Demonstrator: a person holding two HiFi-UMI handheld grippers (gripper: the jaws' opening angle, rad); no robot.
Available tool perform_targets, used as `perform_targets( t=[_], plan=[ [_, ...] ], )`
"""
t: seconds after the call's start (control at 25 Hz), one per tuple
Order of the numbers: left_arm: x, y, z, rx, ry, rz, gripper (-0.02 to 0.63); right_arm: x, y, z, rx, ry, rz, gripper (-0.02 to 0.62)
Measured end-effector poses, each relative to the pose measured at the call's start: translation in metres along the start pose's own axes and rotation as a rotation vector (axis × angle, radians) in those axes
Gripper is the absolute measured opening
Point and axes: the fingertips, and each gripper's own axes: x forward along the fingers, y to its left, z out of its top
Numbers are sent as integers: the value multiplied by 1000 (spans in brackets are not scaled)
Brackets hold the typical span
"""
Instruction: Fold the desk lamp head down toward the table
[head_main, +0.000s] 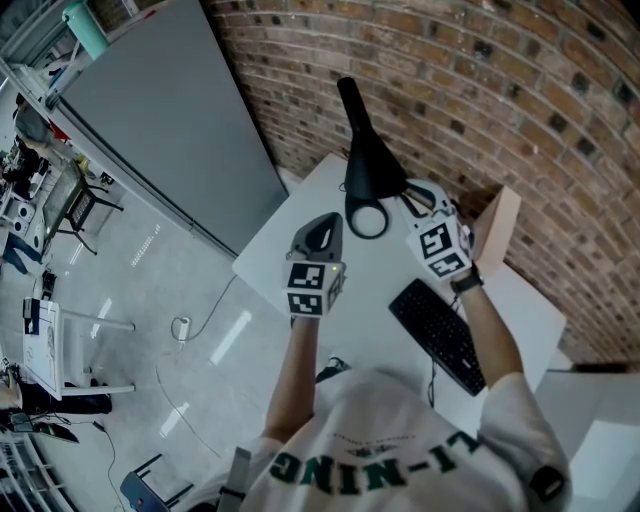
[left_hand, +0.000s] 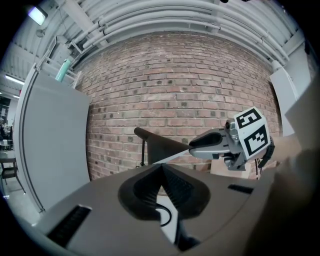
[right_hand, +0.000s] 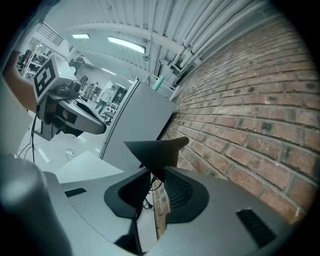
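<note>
Right tongs (head_main: 405, 197) over white table (head_main: 275, 250), brick wall (head_main: 480, 90)

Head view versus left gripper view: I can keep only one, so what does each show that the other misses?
Only the head view: the keyboard and the person's shirt. Only the left gripper view: the ceiling pipes. Both: the black lamp head, the right gripper, the brick wall and the grey panel.
</note>
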Motion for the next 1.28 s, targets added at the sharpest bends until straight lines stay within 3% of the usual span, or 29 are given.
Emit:
perform_targets(
  t=[0.36, 1.28],
  plan=[
    [3, -3, 4, -6, -18, -14, -6, 4, 5, -10, -1, 28, 18, 83],
    [20, -7, -24, -29, 48, -25, -6, 33, 23, -52, -14, 63, 46, 106]
  ],
)
